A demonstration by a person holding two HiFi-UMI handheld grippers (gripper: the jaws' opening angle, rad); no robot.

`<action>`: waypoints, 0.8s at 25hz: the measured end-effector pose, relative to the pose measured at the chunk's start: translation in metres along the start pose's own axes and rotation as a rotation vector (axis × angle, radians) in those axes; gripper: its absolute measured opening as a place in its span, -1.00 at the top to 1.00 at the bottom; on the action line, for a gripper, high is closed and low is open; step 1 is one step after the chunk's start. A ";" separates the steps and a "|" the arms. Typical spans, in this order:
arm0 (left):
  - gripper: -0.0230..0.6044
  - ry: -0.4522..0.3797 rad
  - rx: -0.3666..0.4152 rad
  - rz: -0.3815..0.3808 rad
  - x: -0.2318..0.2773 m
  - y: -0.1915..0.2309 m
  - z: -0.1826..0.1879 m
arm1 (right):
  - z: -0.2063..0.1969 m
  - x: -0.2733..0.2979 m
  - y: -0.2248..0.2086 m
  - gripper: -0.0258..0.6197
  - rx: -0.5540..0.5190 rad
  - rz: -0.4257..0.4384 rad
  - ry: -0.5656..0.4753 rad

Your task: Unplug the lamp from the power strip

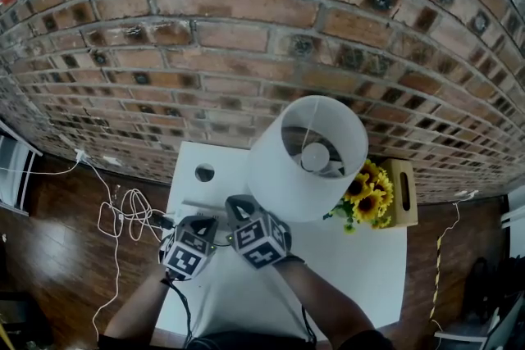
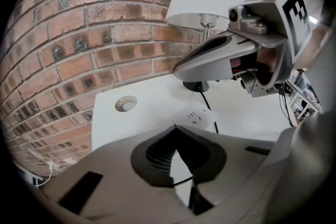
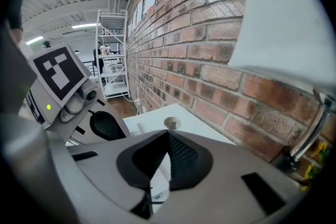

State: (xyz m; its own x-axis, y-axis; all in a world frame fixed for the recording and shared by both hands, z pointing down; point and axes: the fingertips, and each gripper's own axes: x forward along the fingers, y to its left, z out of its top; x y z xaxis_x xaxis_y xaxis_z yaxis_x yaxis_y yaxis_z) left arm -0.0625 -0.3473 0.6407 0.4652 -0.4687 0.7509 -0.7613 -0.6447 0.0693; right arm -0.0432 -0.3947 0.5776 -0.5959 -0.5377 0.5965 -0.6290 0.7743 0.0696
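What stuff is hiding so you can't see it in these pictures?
- Lamp's plug: head view, the left gripper and right gripper cover it; left gripper view, that gripper's own body hides part of the power strip.
- Lamp base: head view, under the lamp shade.
- Lamp shade top: right gripper view, cut off by the edge.

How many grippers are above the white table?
2. The left gripper is over the table near the power strip; the right gripper is beside it, close to the lamp.
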 end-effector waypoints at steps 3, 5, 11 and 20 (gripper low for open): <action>0.89 -0.003 0.010 0.014 0.001 0.002 -0.001 | 0.002 -0.005 0.001 0.97 -0.004 0.004 -0.001; 0.89 -0.003 0.018 0.026 0.002 0.001 -0.002 | 0.001 -0.008 0.003 0.97 -0.010 0.014 -0.001; 0.89 0.019 0.048 0.043 0.003 0.000 -0.004 | 0.002 -0.020 0.014 0.96 -0.020 0.038 0.000; 0.89 0.014 0.012 0.055 0.008 0.005 -0.008 | 0.002 -0.044 0.030 0.96 -0.037 0.055 -0.002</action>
State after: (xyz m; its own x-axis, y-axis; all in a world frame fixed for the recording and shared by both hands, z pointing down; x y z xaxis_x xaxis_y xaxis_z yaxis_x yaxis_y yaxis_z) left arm -0.0662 -0.3495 0.6528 0.4168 -0.4954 0.7622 -0.7799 -0.6256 0.0199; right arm -0.0365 -0.3487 0.5518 -0.6301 -0.4950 0.5983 -0.5764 0.8144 0.0667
